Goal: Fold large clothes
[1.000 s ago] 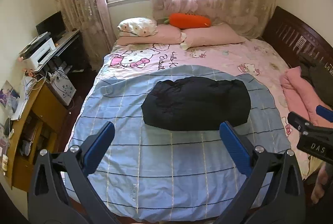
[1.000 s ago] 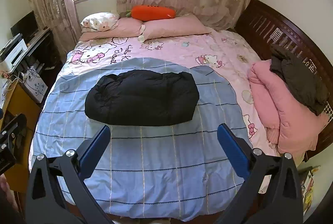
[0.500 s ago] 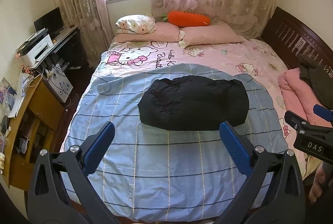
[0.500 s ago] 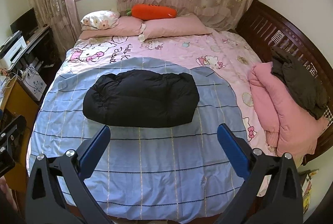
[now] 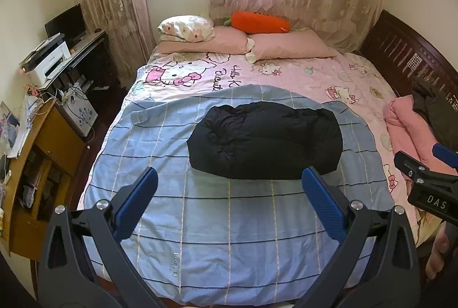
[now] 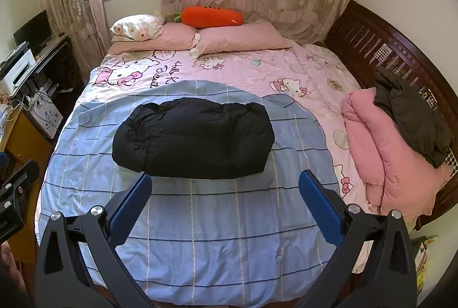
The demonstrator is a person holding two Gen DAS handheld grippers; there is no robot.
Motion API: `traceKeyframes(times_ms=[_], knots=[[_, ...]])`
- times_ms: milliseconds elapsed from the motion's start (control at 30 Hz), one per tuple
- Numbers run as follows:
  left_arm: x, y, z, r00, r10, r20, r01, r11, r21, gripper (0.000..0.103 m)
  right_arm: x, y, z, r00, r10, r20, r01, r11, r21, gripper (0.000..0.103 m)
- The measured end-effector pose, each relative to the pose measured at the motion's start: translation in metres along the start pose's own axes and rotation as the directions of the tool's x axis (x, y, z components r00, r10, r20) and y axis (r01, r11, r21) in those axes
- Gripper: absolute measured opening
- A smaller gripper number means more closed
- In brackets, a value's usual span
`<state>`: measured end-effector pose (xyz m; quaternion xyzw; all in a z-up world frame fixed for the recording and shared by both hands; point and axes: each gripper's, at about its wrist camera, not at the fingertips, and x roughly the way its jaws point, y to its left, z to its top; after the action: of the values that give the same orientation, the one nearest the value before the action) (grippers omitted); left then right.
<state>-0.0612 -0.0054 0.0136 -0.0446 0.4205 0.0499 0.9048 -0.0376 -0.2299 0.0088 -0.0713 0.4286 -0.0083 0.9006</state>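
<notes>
A black puffy jacket lies folded into a compact bundle in the middle of a blue checked sheet on the bed; it also shows in the right wrist view. My left gripper is open and empty, held above the near part of the sheet, short of the jacket. My right gripper is open and empty, likewise short of the jacket. The right gripper's body shows at the right edge of the left wrist view.
A pink quilt with a dark garment on it lies at the bed's right edge by the wooden headboard. Pillows and an orange carrot plush lie at the far end. A desk with a printer stands left.
Both grippers have drawn back and risen slightly, so the bed looks a little farther off. The jacket has not moved. Both grippers stay open.
</notes>
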Motion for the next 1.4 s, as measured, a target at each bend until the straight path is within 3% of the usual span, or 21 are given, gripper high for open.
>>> traceKeyframes(times_ms=[1400], knots=[[0.014,-0.001,0.000,1.000,-0.013,-0.019,0.013,1.000,0.000,0.101,0.013,0.005,0.004,1.000,0.008,-0.010,-0.008,1.000,-0.012,0.102]])
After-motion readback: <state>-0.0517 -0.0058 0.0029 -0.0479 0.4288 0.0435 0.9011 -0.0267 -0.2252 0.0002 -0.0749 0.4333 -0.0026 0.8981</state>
